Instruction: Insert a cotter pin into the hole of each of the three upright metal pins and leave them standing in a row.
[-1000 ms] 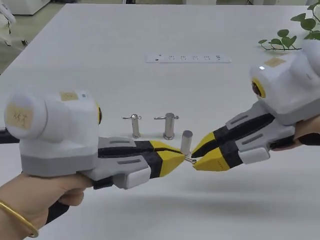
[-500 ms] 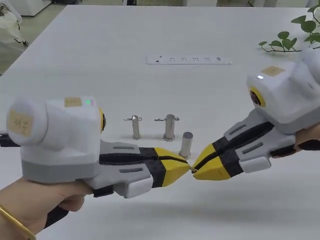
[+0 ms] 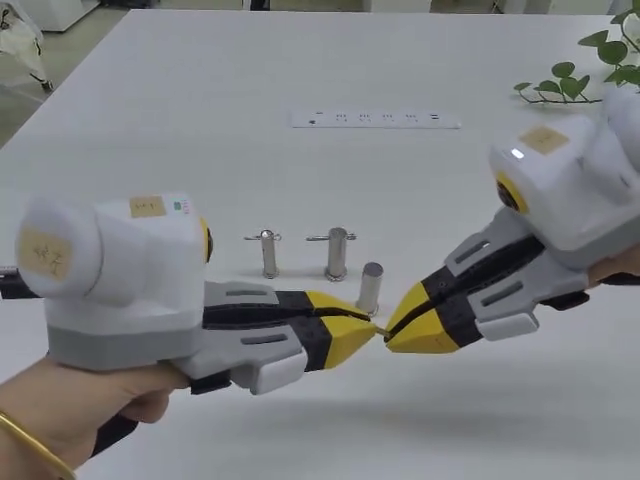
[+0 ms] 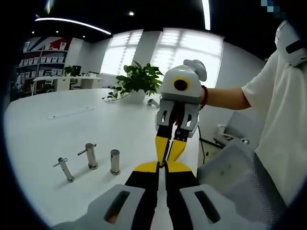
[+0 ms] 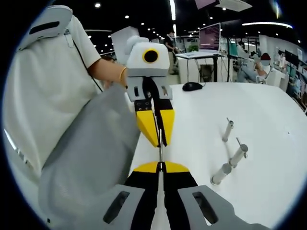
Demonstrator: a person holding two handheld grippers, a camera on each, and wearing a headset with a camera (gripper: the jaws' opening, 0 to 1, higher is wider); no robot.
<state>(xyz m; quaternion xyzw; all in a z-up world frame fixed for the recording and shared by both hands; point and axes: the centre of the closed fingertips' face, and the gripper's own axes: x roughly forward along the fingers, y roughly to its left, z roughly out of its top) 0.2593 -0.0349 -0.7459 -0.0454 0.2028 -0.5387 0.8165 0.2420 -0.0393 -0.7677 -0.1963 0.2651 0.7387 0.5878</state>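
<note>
**White workbench: loose cotter pin gripped from both ends**

On the white table [image 3: 200,130], three metal pins stand in a row. The left pin [image 3: 268,256] and middle pin [image 3: 337,256] carry cotter pins, and the right pin [image 3: 371,286] is bare. Just nearer than the bare one, the left gripper [image 3: 370,327] and right gripper [image 3: 390,337] meet tip to tip, both clenched on a thin cotter pin [image 5: 160,154].

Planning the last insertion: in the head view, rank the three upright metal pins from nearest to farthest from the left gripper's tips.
1. Bare pin, right end of the row, just behind the left gripper.
2. Middle pin, with a cotter pin through it.
3. Left pin, far end, likewise fitted.
</note>
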